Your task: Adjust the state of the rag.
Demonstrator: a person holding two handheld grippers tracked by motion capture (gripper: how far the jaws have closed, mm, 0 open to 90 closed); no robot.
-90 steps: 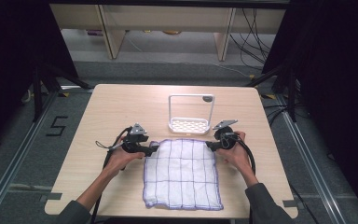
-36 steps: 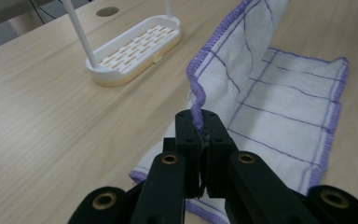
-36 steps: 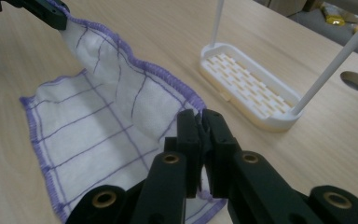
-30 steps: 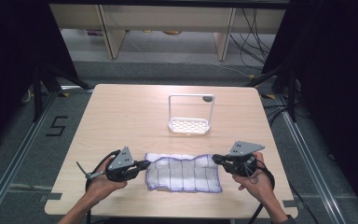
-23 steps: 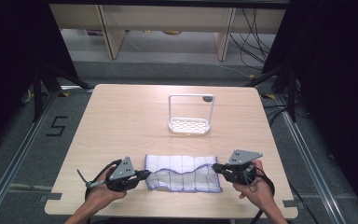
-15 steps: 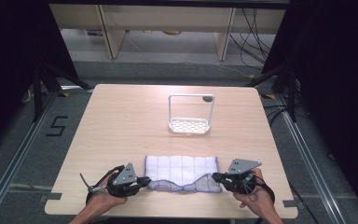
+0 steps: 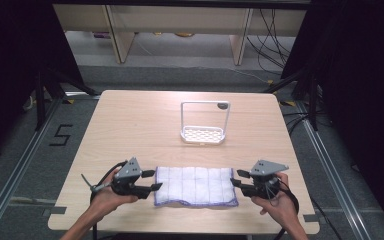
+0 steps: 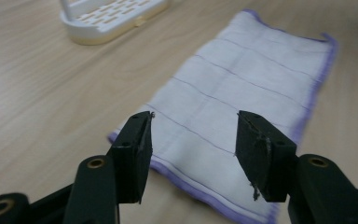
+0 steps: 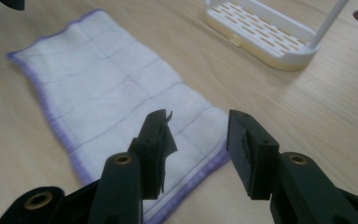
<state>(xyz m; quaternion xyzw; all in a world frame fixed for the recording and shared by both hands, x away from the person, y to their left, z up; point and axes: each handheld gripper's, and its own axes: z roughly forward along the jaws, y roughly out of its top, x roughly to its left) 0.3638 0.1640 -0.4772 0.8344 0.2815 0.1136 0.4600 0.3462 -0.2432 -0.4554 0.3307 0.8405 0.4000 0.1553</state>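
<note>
A white cloth with a purple hem (image 7: 195,186) lies folded in half, flat near the table's front edge; it also lies ahead of the jaws as the cloth (image 8: 242,93) and the cloth (image 9: 112,102). My left gripper (image 7: 151,180) rests just off its left end, open, with nothing between the jaws (image 8: 193,140). My right gripper (image 7: 234,183) sits just off the cloth's right end, also open and empty (image 9: 198,140). Both point inward at the cloth.
A white slotted rack with a tall wire handle (image 7: 203,133) stands behind the cloth near the table's middle, seen too as the rack (image 8: 107,16) and the rack (image 9: 265,35). The wooden table (image 7: 130,125) ends close behind my hands.
The cloth lay spread out; both grippers drew its far edge toward the front, folding it in half, then let go and backed off to either end, jaws now open.
</note>
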